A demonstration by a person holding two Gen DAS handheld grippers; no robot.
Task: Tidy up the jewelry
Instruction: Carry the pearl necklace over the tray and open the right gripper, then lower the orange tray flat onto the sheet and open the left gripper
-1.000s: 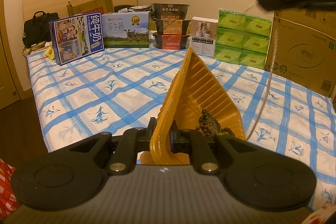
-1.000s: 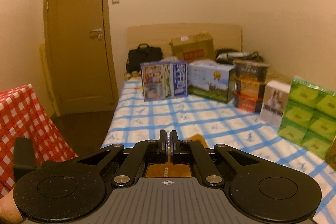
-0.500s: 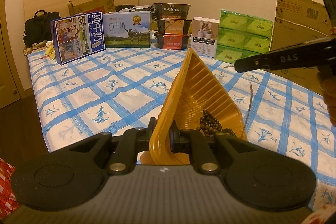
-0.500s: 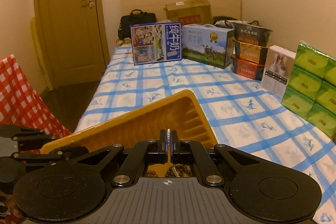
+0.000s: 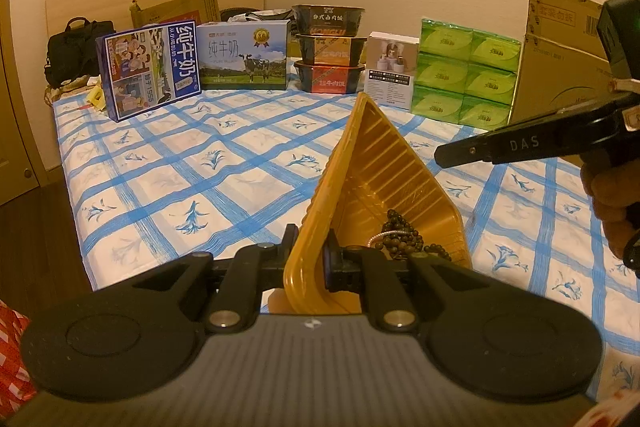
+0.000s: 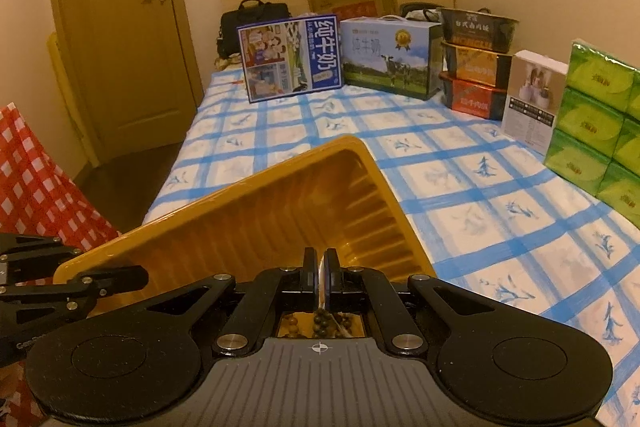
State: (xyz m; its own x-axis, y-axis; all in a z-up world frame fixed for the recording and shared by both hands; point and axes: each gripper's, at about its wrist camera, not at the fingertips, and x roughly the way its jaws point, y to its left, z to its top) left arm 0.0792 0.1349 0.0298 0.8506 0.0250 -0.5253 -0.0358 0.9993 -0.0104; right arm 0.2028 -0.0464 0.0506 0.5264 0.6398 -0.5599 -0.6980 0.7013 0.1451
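A yellow ribbed tray (image 5: 380,179) is held tilted above the bed, and my left gripper (image 5: 310,247) is shut on its near rim. Dark bead bracelets (image 5: 400,231) lie heaped in its low corner, with a pale thin chain (image 5: 378,237) among them. My right gripper (image 5: 440,159) reaches in from the right, just above the tray's right edge. In the right wrist view, the right gripper (image 6: 320,263) is shut on a thin pale strand of the chain over the tray (image 6: 280,211). The beads (image 6: 322,319) show below its fingers.
The bed has a blue checked sheet (image 5: 200,167). Along its far side stand milk cartons (image 5: 244,55), stacked bowls (image 5: 328,51), a white box (image 5: 392,75), green tissue packs (image 5: 464,71) and a cardboard box (image 5: 560,67). A door (image 6: 120,27) and a red checked cloth (image 6: 36,187) are on the left.
The right gripper came down from the upper right to the tray's right edge, and the hanging chain sank into the tray. The left gripper and tray stayed still.
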